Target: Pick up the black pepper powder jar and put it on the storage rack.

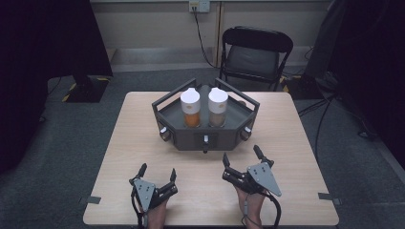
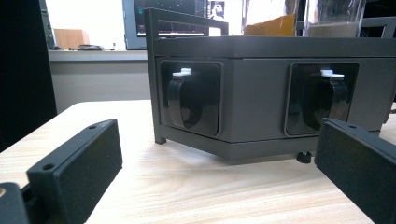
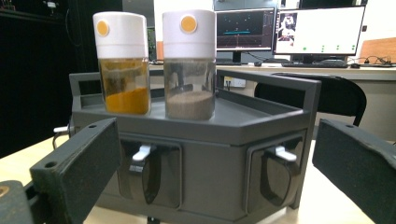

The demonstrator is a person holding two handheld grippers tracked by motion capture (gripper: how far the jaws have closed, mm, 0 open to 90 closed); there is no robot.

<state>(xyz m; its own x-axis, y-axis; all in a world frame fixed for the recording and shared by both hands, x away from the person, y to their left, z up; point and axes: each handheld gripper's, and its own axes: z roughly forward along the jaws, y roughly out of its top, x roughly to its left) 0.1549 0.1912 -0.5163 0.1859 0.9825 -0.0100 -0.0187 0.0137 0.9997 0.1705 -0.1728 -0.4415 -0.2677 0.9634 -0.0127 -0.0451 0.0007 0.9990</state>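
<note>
Both grippers, left [image 1: 156, 174] and right [image 1: 242, 156], hover released near the rack [image 1: 177, 137] mid-table, whose two jars [image 1: 191, 107] could topple, probably, if a jaw clips them.

You have two white-capped jars [image 1: 190, 108] [image 1: 218, 107] standing on one dark hexagonal rack [image 1: 205, 136]. You hold two grippers, the left gripper [image 1: 157, 172] and the right gripper [image 1: 242, 156]. One folding chair [image 1: 254, 55] stands behind one table [image 1: 136, 143].

Dim room, lit table

From above my table [image 1: 143, 143] is evenly lit while the surroundings sink into dark; in my claw views, near jaws blur and bright background screens wash out.
</note>
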